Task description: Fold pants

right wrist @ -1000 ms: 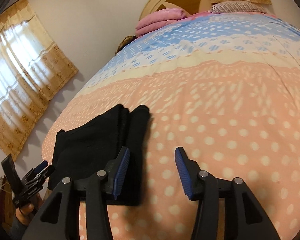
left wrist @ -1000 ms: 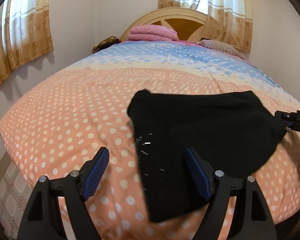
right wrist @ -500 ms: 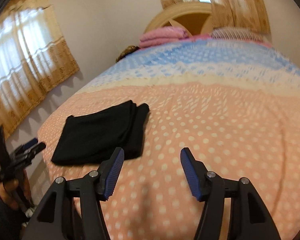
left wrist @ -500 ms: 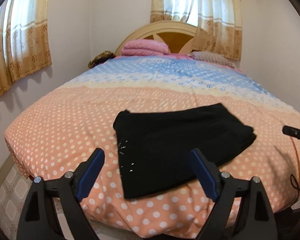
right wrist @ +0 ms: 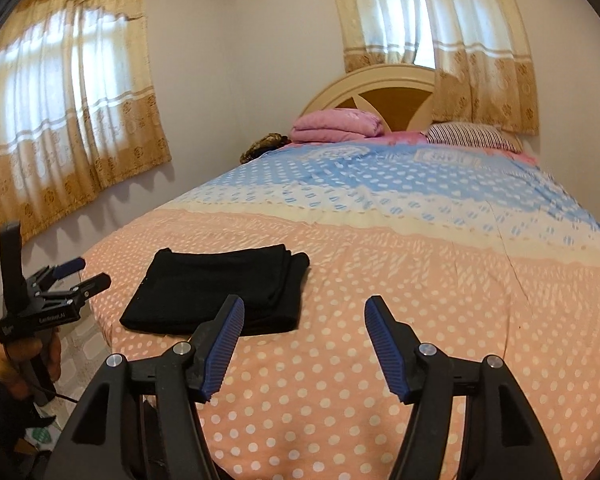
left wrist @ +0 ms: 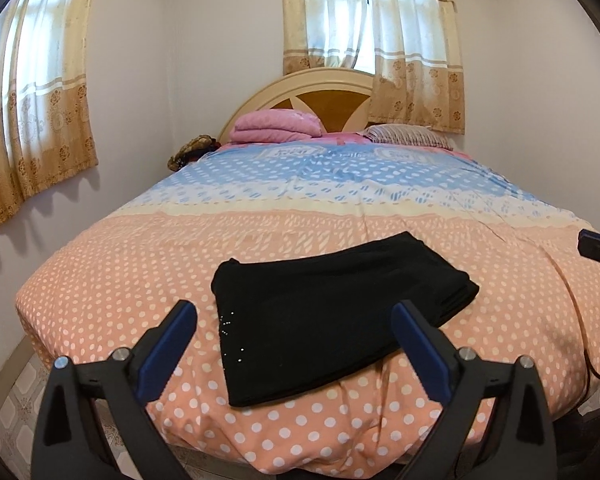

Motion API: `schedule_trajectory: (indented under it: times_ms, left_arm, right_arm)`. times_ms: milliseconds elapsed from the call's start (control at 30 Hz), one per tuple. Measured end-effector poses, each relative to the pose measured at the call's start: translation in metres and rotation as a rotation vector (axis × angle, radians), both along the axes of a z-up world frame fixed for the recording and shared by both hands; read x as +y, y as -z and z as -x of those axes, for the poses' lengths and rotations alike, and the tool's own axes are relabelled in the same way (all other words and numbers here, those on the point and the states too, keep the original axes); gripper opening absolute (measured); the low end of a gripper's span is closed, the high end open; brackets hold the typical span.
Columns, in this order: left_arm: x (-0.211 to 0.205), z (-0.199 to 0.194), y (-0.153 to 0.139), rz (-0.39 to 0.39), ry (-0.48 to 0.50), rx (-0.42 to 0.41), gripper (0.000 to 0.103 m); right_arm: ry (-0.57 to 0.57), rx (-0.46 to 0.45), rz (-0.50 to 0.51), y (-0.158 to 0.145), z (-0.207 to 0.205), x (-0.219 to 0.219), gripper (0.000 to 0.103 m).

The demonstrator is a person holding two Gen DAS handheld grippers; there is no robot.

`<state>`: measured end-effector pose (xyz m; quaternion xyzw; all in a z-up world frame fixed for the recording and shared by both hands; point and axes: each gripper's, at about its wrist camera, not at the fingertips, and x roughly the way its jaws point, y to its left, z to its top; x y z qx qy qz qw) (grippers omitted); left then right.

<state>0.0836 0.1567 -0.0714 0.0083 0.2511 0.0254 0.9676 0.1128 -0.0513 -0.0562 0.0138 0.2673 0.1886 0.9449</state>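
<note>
Left hand-held gripper (left wrist: pixel 294 344): jaws spread wide and opening, nothing between the pads, clear of the cloth. Right hand-held gripper (right wrist: pixel 304 346): jaws partly spread and opening, empty, above bare bedspread (right wrist: pixel 420 280). Black pants (left wrist: pixel 332 320): folded into a flat rectangle on the peach dotted end of the bed, lower centre of the left wrist view. Long axis from lower left to upper right there; stacked fold edges at the right end. Small shiny studs near the left edge.
</note>
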Motion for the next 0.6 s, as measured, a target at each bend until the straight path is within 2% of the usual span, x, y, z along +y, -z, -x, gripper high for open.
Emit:
schedule_trajectory:
  times_ms: [600]
  left_arm:
    - [-0.0039, 0.0032, -0.0032, 0.001, -0.001, -0.01, 0.103]
  right_arm:
    - [-0.012, -0.013, 0.007, -0.0003, 0.0066, 0.009, 0.065]
